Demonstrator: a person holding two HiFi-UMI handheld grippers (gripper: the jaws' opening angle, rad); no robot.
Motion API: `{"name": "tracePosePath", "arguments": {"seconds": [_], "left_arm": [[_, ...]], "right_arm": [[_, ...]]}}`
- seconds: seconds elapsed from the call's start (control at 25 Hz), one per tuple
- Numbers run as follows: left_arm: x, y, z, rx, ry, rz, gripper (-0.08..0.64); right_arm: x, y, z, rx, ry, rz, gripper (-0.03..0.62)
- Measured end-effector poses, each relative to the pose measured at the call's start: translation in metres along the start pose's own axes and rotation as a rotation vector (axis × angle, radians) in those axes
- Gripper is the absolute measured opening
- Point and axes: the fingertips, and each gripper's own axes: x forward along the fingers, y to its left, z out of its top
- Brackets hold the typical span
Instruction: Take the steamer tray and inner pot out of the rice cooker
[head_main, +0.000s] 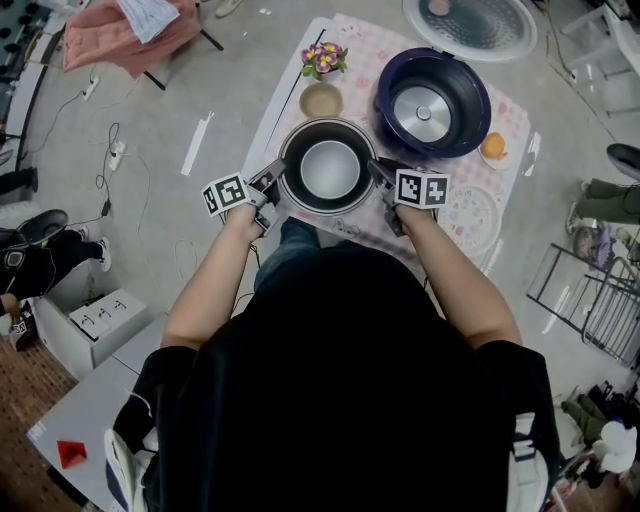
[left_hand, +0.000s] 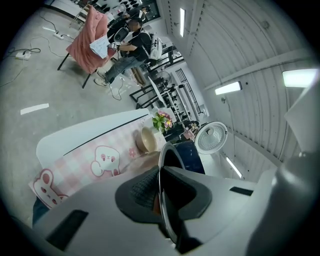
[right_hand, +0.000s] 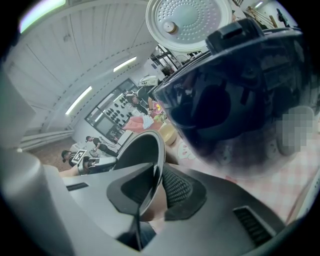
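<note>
Both tongs pinch the pot (head_main: 330, 168) by its rim: left tongs (head_main: 274, 179) and right tongs (head_main: 381, 173) on opposite sides, jaws narrow. The pot is out, just before the open cooker (head_main: 432, 100). I'd keep it level and lower it evenly. Its base is hidden. The pale disc (head_main: 468, 215) may be the tray.

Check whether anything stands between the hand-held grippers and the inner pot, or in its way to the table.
Nothing visible: the left hand-held gripper and right hand-held gripper pinch the rim of the inner pot on opposite sides, outside the rice cooker. A beige bowl sits just behind; the spot beneath the pot is hidden.
</note>
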Motion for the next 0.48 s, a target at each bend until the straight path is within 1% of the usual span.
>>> {"name": "tracePosePath", "arguments": {"seconds": [0.2, 0.28, 0.4, 0.48], "left_arm": [[0.0, 0.001, -0.0006, 0.002, 0.012, 0.0, 0.04], [0.0007, 0.0014, 0.0001, 0.022, 0.02, 0.003, 0.04], [0.002, 0.0011, 0.0004, 0.076, 0.049, 0.017, 0.04], [0.0015, 0.0003, 0.0038, 0.093, 0.055, 0.027, 0.041]], "right_arm": [[0.0005, 0.0024, 0.0013, -0.033, 0.007, 0.01, 0.067], [0.0016, 0.0019, 0.0027, -0.072, 0.016, 0.0, 0.074], [0.0022, -0.0005, -0.0007, -0.132, 0.027, -0.029, 0.083], [0.0008, -0.001, -0.0011, -0.191, 0.03, -0.055, 0.092]]}}
